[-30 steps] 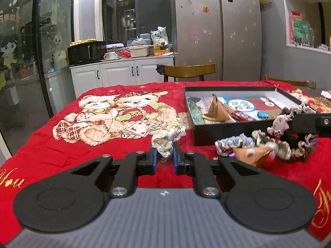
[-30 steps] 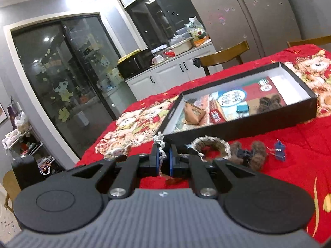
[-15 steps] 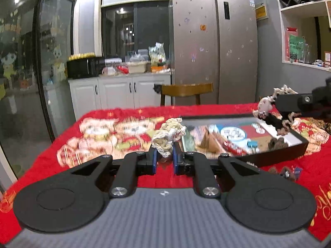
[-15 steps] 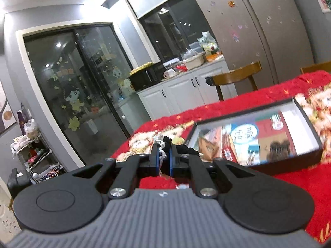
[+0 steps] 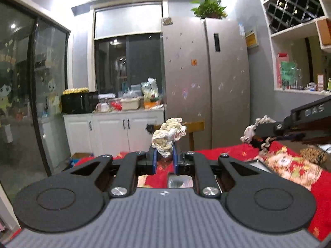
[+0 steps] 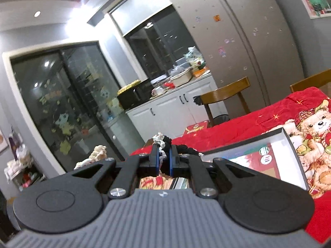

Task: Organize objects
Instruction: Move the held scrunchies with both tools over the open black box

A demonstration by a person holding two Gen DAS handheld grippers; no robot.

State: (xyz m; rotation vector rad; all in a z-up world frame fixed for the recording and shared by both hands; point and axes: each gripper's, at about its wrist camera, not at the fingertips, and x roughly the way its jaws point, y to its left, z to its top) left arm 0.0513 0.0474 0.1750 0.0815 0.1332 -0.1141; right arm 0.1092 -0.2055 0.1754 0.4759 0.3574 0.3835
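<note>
My left gripper (image 5: 163,155) is shut on a cream ruffled scrunchie (image 5: 168,133), held high above the red bear-print blanket (image 5: 227,153). To its right the right gripper (image 5: 266,132) reaches in, with a white and dark lace scrunchie (image 5: 252,131) hanging from its tip. In the right wrist view my right gripper (image 6: 164,155) is shut on that black and white lace scrunchie (image 6: 163,141), whose dark part trails to the right. Below and to the right lies the open black box (image 6: 283,133). The cream scrunchie (image 6: 97,152) shows at the left.
Wooden chairs (image 6: 225,95) stand at the table's far side, before a steel fridge (image 5: 206,82). White cabinets (image 5: 113,132) with a cluttered counter and a glass door (image 5: 18,103) are behind. A small red carton (image 6: 196,128) sits past the blanket's edge.
Both grippers have risen well above the table with their scrunchies still held. The views have tipped up, so the box and the loose items on the blanket have dropped mostly out of sight.
</note>
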